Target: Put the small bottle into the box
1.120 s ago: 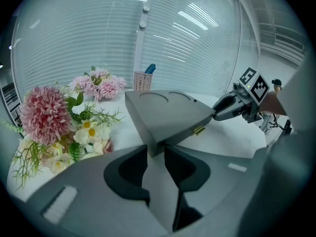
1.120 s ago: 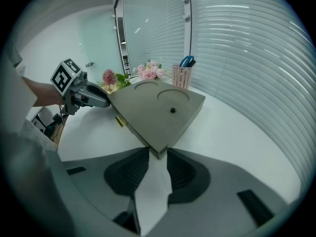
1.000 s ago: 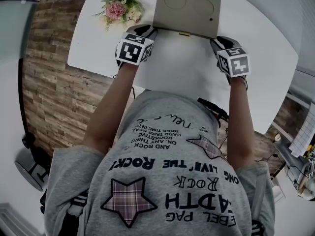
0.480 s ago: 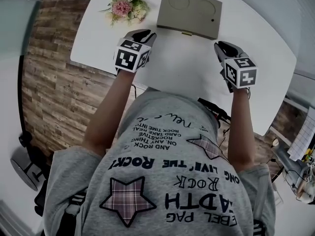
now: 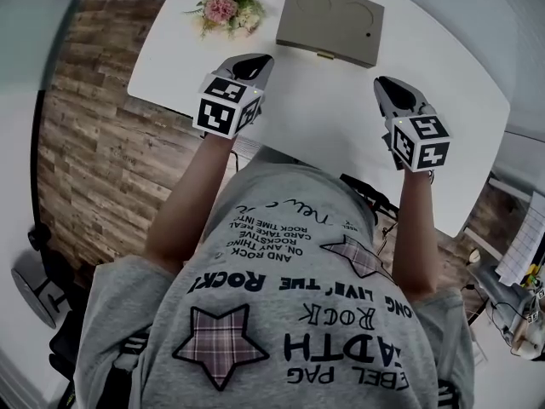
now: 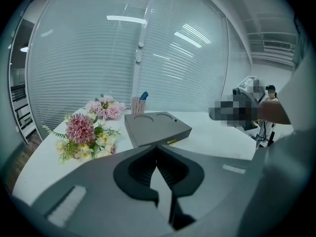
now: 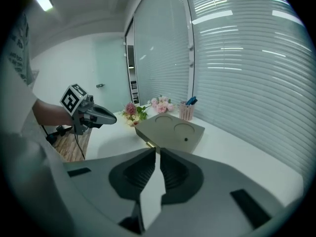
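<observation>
We find the small bottle in no view, and we judge it either already boxed or not yet fetched. The box (image 5: 330,22) is flat and matt grey, its lid shut with two round recesses. It lies on the smooth white worktop (image 5: 324,118) near soft pink flowers (image 5: 223,8). The left tongs (image 5: 253,63) hover fully closed and empty. The right tongs (image 5: 387,88) are closing, showing a thin slit with nothing in it.
</observation>
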The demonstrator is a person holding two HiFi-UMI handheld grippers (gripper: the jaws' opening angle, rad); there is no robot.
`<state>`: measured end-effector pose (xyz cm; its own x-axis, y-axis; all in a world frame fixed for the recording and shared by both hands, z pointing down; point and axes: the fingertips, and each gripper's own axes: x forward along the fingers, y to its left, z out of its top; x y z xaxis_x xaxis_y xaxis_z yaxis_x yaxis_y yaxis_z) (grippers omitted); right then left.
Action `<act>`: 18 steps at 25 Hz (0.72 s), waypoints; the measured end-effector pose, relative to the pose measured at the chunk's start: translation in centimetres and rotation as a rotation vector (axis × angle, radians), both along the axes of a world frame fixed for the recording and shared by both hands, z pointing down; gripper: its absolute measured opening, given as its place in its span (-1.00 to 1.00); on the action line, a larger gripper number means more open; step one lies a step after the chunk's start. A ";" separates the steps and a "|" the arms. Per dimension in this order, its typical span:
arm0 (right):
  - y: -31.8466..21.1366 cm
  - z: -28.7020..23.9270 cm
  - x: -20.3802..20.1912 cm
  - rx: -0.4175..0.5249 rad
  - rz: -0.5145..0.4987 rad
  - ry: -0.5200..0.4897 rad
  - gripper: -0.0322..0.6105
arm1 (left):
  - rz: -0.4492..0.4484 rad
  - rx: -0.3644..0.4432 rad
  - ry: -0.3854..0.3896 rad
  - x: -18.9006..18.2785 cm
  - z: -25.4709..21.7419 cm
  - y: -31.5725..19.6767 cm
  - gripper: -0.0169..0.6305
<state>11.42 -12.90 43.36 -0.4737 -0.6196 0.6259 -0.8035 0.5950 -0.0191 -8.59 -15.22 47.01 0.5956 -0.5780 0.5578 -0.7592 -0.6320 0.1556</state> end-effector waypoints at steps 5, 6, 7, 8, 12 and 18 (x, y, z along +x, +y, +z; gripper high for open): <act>1.7 -1.7 0.0 0.045 -0.034 -0.024 -0.79 | -0.013 0.056 0.036 0.7 -2.2 1.9 -0.91; 2.1 -2.0 0.1 0.060 -0.050 -0.009 -0.79 | -0.007 0.065 0.039 1.1 -2.5 2.4 -0.91; 2.4 -2.4 0.2 0.075 -0.068 0.005 -0.79 | -0.005 0.076 0.039 1.4 -2.9 2.8 -0.91; 2.6 -2.7 0.3 0.088 -0.084 0.013 -0.79 | -0.008 0.089 0.037 1.6 -3.3 3.2 -0.91; 3.5 -4.4 0.3 0.116 -0.116 -0.015 -0.79 | -0.031 0.128 0.035 2.3 -5.2 4.8 -0.91; 4.8 -6.7 1.0 0.151 -0.134 -0.074 -0.79 | -0.069 0.192 0.052 3.8 -8.5 7.2 -0.91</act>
<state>12.39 -8.06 36.68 -0.5993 -0.6324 0.4909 -0.7168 0.6969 0.0226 -4.79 -8.01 38.50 0.5764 -0.7109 0.4029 -0.7955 -0.6009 0.0779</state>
